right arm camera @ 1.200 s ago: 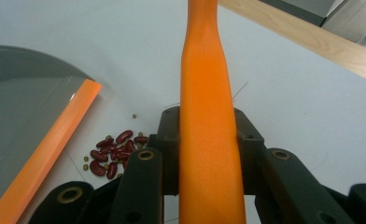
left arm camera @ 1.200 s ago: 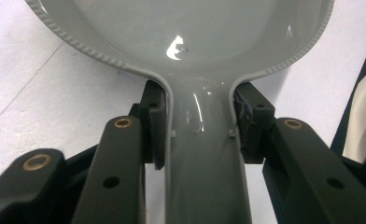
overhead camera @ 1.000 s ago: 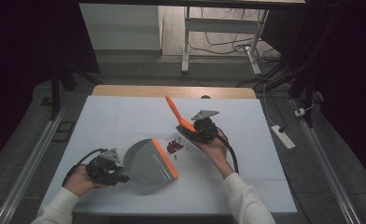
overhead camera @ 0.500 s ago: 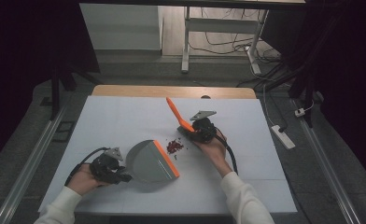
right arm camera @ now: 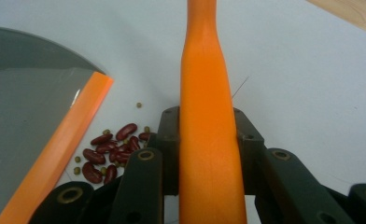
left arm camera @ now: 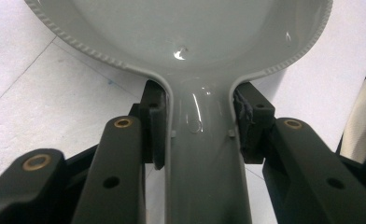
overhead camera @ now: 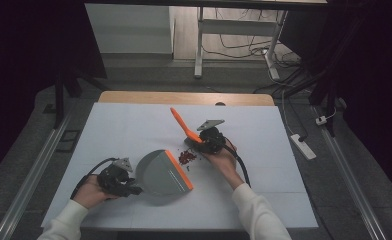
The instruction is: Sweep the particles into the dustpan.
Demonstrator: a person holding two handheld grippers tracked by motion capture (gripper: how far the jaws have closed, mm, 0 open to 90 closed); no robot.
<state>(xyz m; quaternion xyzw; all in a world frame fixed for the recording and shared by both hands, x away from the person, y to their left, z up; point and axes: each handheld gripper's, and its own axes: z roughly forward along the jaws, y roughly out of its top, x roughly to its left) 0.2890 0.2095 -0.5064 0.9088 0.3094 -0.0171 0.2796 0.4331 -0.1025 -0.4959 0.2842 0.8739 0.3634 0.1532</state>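
A grey dustpan [overhead camera: 159, 174] with an orange lip [overhead camera: 179, 170] lies on the white table [overhead camera: 134, 125]. My left gripper [overhead camera: 123, 184] is shut on the dustpan's handle [left arm camera: 202, 154], with the pan's bowl [left arm camera: 181, 28] ahead of the jaws. My right gripper [overhead camera: 208, 140] is shut on an orange brush handle [overhead camera: 181, 124] that slants up and to the left; the same brush handle [right arm camera: 207, 116] rises between its jaws. A small heap of red beans [overhead camera: 186, 157] with a few green ones lies just off the lip. In the right gripper view the beans [right arm camera: 109, 156] sit beside the orange lip [right arm camera: 59, 149].
The table's wooden far edge [overhead camera: 184, 97] shows past the white cover. A white power strip [overhead camera: 302, 146] lies on the floor to the right. Metal desk legs [overhead camera: 200, 45] and cables stand beyond the table.
The dustpan has slid a little toward the beans with my left gripper. My right gripper with the brush has barely moved.
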